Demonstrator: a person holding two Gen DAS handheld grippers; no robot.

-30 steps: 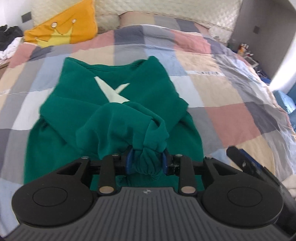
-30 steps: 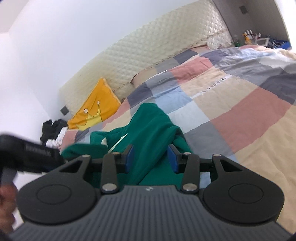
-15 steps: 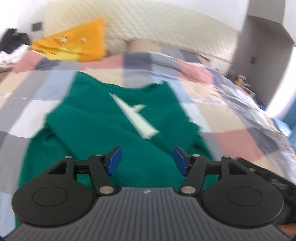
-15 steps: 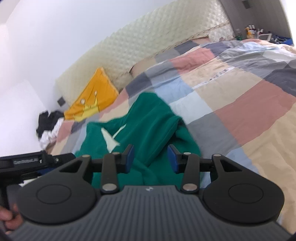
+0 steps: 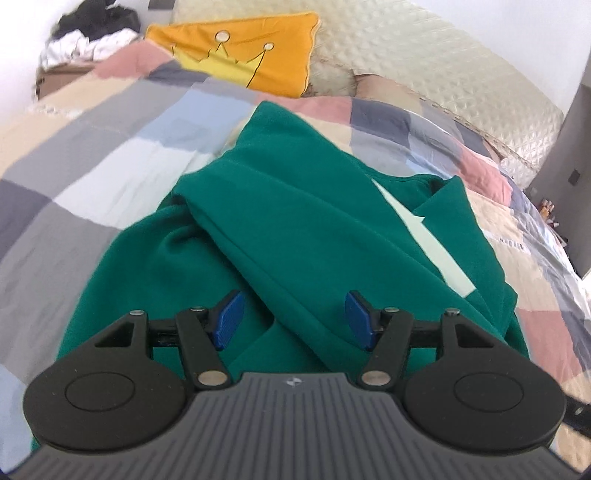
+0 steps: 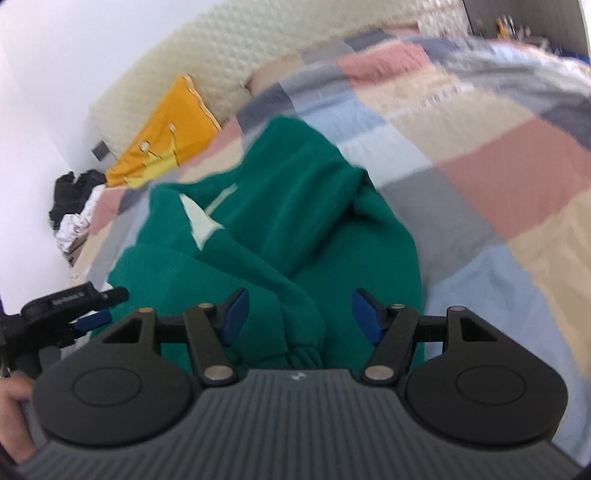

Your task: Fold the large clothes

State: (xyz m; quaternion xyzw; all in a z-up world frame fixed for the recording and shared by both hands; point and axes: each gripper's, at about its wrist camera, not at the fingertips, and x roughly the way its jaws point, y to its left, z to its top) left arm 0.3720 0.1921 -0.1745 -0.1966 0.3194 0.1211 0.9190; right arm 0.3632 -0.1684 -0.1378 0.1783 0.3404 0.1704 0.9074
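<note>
A green sweatshirt [image 5: 295, 229] with a white print [image 5: 439, 254] lies on the checked quilt [image 5: 110, 147], both sleeves laid across its body. My left gripper [image 5: 294, 319] hovers low over the near part of the left sleeve, open, its blue pads clear of the cloth. In the right wrist view the sweatshirt [image 6: 280, 206] fills the middle. My right gripper [image 6: 300, 319] hangs above the sleeve's ribbed cuff [image 6: 303, 354]; its jaws are opening and the pads do not press on the cloth. The left gripper [image 6: 92, 314] shows at that view's left edge, with a hand [image 6: 14, 398] holding it.
An orange crown cushion [image 5: 243, 55] leans on the quilted headboard [image 5: 443, 74], beside a pillow [image 5: 380, 81]. Black and white clothes [image 5: 88, 37] are heaped on a stand left of the bed. Small items [image 6: 517, 26] stand beyond the bed's far right corner.
The left gripper let go of the bunched sleeve cuff, opened wide, and swung left and down over the sweatshirt. The right gripper's jaws widened and it sank closer to the cloth.
</note>
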